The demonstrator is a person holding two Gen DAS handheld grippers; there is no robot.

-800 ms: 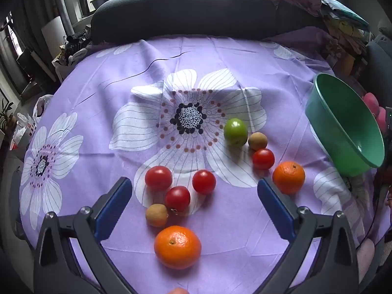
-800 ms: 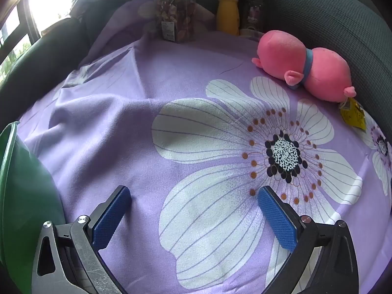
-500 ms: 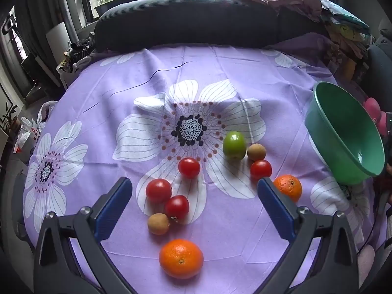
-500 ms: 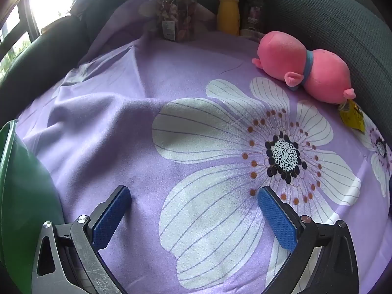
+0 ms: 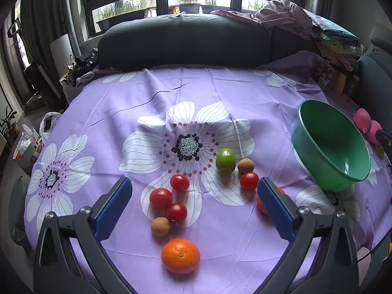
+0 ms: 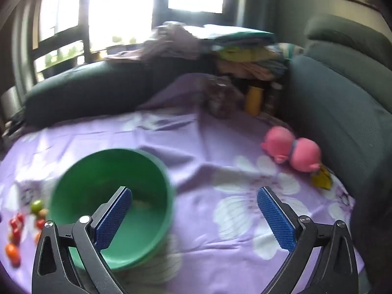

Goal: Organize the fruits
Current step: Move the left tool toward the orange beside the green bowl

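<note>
Fruit lies on a purple flowered cloth (image 5: 220, 93) in the left wrist view: an orange (image 5: 180, 255) nearest, a brown longan (image 5: 160, 226), three red tomatoes (image 5: 160, 197), a green fruit (image 5: 225, 160), another longan (image 5: 245, 165), a fourth tomato (image 5: 249, 180) and a second orange (image 5: 261, 204) partly behind a finger. My left gripper (image 5: 194, 207) hangs open above them, holding nothing. An empty green bowl (image 5: 330, 144) stands to the right. The blurred right wrist view shows that bowl (image 6: 110, 191) at lower left, with my right gripper (image 6: 194, 216) open, its left finger over the rim.
A pink plush toy (image 6: 292, 150) lies on the cloth to the right of the bowl. A dark sofa cushion (image 5: 183, 41) borders the far edge, with piled clothes (image 5: 289, 17) behind. A yellow bottle (image 6: 254, 100) and jars stand at the back corner.
The left gripper has pulled back and tilted up, so the fruit sits farther off and the windows show. The right gripper has swung up and left, bringing the whole bowl into view.
</note>
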